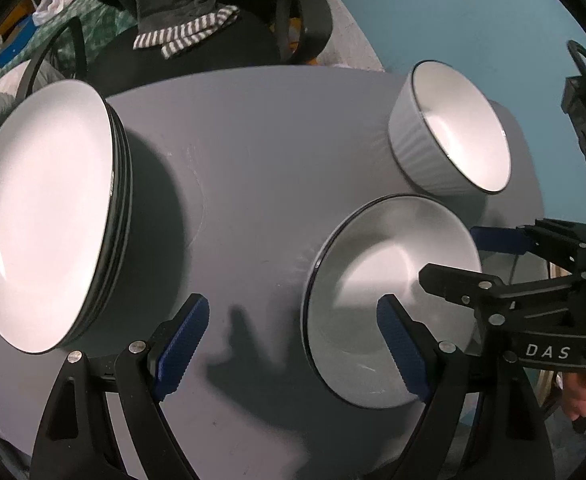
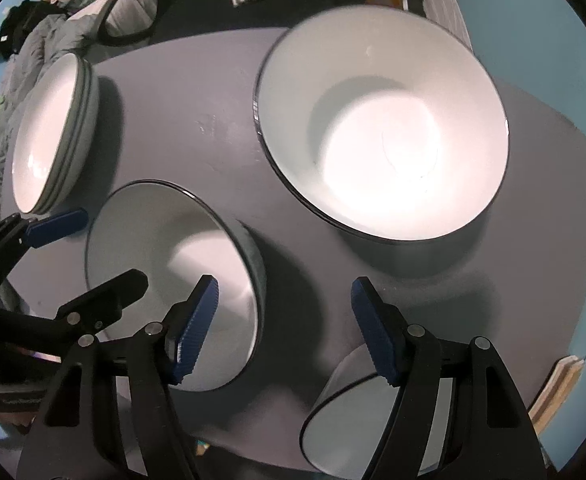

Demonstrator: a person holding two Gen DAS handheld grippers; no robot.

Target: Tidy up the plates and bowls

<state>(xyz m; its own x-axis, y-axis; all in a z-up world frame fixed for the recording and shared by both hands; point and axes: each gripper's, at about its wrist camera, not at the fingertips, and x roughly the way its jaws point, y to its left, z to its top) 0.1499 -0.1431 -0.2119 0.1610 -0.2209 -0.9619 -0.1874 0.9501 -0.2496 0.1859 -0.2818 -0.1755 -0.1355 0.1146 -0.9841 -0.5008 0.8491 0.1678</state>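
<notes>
While both hover wide open and empty, left tool (image 1: 293, 344) and right tool (image 2: 285, 328) flank a bowl (image 1: 389, 300)

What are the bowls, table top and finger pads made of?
Bowls: likely glazed ceramic, with glossy white insides, bright glare and a thin dark rim.
Table top: matte grey, possibly laminate or painted board, with faint scuffs.
Finger pads: blue and ribbed, probably rubber or printed plastic.
</notes>
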